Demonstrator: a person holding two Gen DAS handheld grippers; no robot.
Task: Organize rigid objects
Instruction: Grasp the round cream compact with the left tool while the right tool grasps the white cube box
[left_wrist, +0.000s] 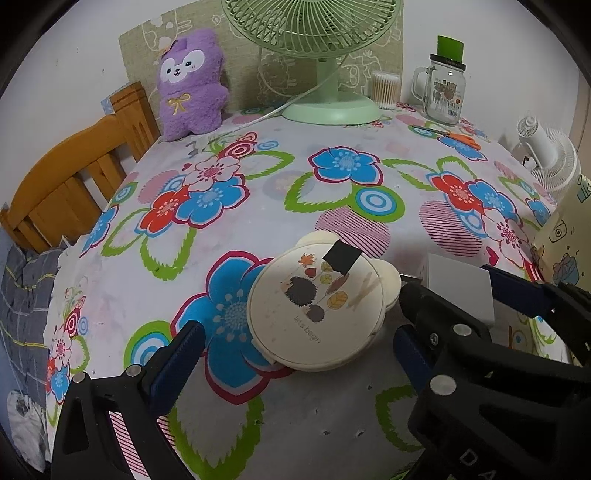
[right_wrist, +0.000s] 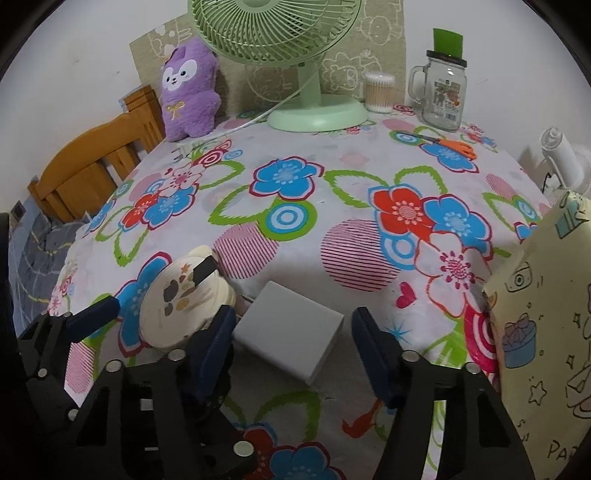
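Note:
A round cream case with a hedgehog picture and a black tab (left_wrist: 316, 308) lies on the flowered tablecloth, also in the right wrist view (right_wrist: 181, 306). My left gripper (left_wrist: 295, 352) is open, its fingers either side of the case's near edge, not touching it. A white rectangular box (right_wrist: 291, 339) lies to the right of the case, partly hidden in the left wrist view (left_wrist: 460, 291). My right gripper (right_wrist: 293, 341) is open, with its fingers either side of the box, not closed on it.
At the back stand a green fan (right_wrist: 317, 110), a purple plush toy (right_wrist: 188, 92), a cotton swab jar (right_wrist: 378, 92) and a glass mug jar (right_wrist: 443, 96). Orange scissors (right_wrist: 454, 146) lie nearby. A yellow gift bag (right_wrist: 546, 332) stands at right. A wooden chair (left_wrist: 74, 173) is left.

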